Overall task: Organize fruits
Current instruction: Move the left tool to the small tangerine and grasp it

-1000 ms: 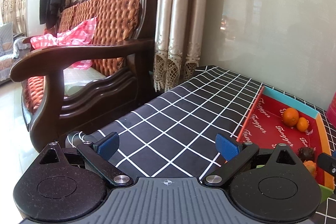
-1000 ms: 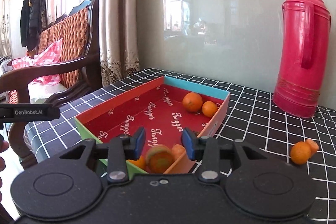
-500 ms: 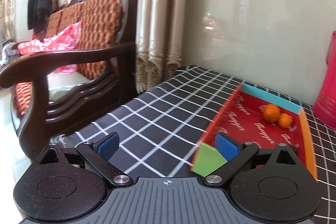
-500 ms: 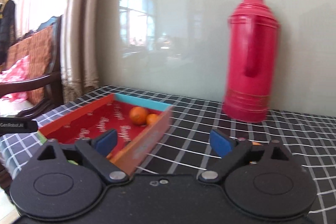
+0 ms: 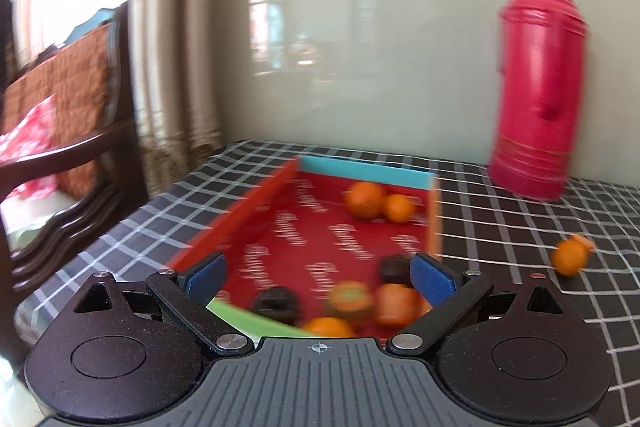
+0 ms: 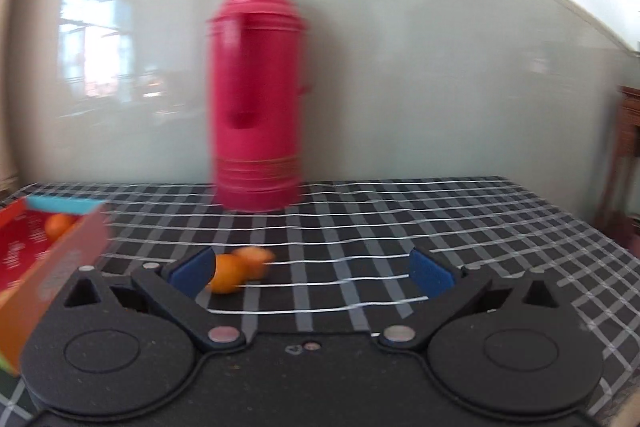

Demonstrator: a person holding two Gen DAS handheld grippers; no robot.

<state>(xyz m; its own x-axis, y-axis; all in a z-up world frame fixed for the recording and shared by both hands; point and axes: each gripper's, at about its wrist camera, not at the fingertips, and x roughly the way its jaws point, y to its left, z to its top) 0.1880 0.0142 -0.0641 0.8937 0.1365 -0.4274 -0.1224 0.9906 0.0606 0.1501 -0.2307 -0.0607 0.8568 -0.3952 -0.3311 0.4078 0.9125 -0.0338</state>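
Right gripper: jaws opening, nothing between the pads. The loose orange lies on the checked tablecloth just past its left pad, a smaller orange piece touching it; whether that is peel or a second fruit is too blurred to tell.

For the pick, I'd swing left until the orange is centred between the pads, then close gently since it could roll.

Left gripper: spread wide and empty, hovering over the near end of the red fruit tray.

Only the left view shows the tray's contents: two oranges at the far end, dark and orange fruits near. Only the right view shows the orange's place relative to the pads. A red thermos stands behind.
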